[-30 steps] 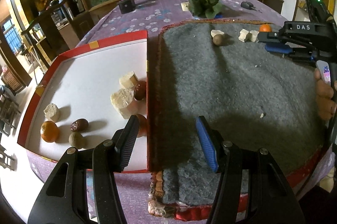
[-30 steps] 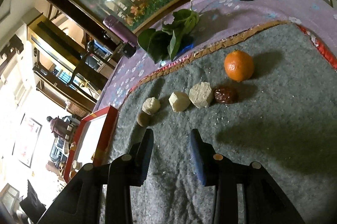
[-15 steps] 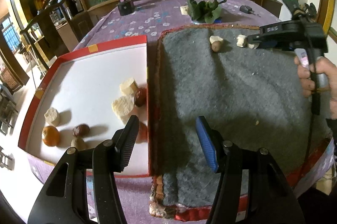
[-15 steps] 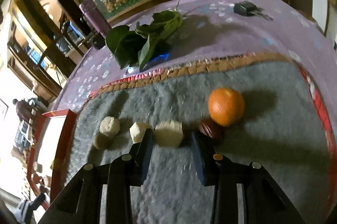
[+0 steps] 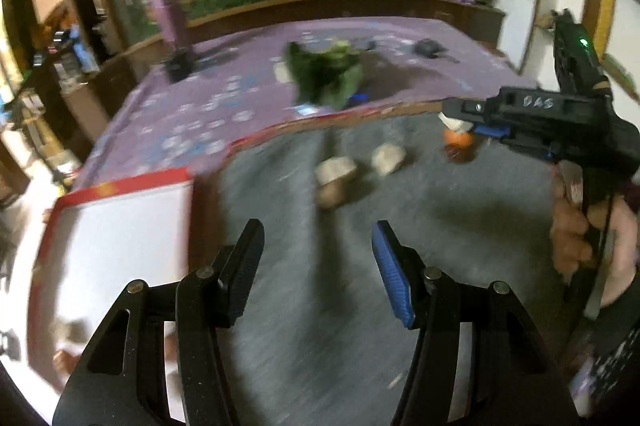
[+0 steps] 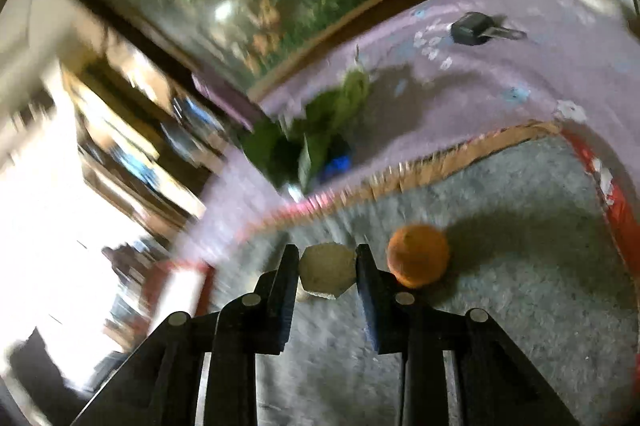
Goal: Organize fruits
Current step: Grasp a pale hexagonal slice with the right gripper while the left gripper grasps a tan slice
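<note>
Right gripper (image 6: 327, 268) had its 2 fingers closed against a pale faceted chunk (image 6: 327, 274), pinched between the pads, low over the grey mat (image 6: 520, 326). Orange (image 6: 418, 254) sat on the mat just right of that gripper's right finger; a dark brown fruit (image 5: 459, 153) lay next to the orange, only visible from the left wrist. Left gripper (image 5: 318, 244) was wide open, holding nothing, over the mat near its left edge. 2 more pale chunks (image 5: 335, 169) (image 5: 388, 158) and a small tan fruit (image 5: 331, 194) lay ahead of it. White tray with red rim (image 5: 120, 185) was left of the mat; contents too blurred to identify. Leafy greens (image 5: 326, 75) beyond the mat on the purple tablecloth (image 5: 208, 113).
</note>
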`<state>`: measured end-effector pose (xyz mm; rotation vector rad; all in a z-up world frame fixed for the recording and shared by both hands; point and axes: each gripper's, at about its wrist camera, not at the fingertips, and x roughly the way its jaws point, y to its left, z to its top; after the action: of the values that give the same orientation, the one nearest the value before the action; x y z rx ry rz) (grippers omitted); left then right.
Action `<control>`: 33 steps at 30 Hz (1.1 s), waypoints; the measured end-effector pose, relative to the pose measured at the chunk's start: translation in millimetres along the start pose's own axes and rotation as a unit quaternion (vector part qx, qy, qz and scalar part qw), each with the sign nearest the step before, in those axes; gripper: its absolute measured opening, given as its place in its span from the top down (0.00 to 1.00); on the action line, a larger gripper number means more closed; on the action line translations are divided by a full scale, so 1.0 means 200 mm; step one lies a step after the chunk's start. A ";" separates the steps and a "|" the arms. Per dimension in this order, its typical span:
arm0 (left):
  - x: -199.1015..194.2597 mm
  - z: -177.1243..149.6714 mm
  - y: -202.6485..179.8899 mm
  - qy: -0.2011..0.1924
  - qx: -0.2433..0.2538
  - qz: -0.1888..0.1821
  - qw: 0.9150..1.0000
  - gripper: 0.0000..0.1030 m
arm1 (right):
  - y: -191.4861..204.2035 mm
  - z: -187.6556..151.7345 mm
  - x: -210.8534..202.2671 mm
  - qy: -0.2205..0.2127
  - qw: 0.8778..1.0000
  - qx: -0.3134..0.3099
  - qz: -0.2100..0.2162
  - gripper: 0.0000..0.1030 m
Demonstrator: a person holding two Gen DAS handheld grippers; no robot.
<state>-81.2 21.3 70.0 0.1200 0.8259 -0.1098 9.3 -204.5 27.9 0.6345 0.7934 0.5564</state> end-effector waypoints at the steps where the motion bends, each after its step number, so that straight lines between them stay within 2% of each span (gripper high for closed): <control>1: 0.06 0.05 -0.04 0.005 0.003 -0.006 1.000 0.45 | -0.03 0.01 -0.02 -0.008 1.000 0.020 0.015 0.73; 4: 0.20 0.14 -0.11 0.015 0.020 -0.012 1.000 0.46 | -0.10 0.03 -0.05 -0.021 0.997 0.063 0.033 0.73; 10: 0.40 0.28 -0.21 0.037 0.051 -0.033 0.997 0.46 | -0.10 0.06 -0.05 -0.025 0.995 0.086 0.037 0.73; 19: 0.56 0.29 -0.24 0.071 0.079 -0.045 0.993 0.47 | -0.16 0.07 -0.07 -0.023 0.992 0.114 0.057 0.73; 23: 0.59 0.27 -0.25 0.069 0.077 -0.057 0.993 0.59 | -0.16 0.07 -0.06 -0.021 0.992 0.114 0.057 0.73; 24: 0.58 0.28 -0.25 0.069 0.075 -0.064 0.993 0.64 | -0.16 0.07 -0.06 -0.021 0.992 0.114 0.058 0.73; 26: 0.58 0.28 -0.26 0.065 0.079 -0.062 0.993 0.67 | -0.16 0.07 -0.05 -0.020 0.992 0.114 0.055 0.73; 28: 0.58 0.28 -0.27 0.061 0.080 -0.059 0.993 0.76 | -0.16 0.07 -0.05 -0.019 0.992 0.113 0.055 0.73; 33: 0.56 0.26 -0.27 0.057 0.065 -0.050 0.995 0.76 | -0.14 0.07 -0.04 -0.019 0.994 0.102 0.045 0.73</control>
<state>24.6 -45.6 19.4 0.2084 0.9397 -0.2536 21.6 -233.8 19.0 0.8708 0.7942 0.5467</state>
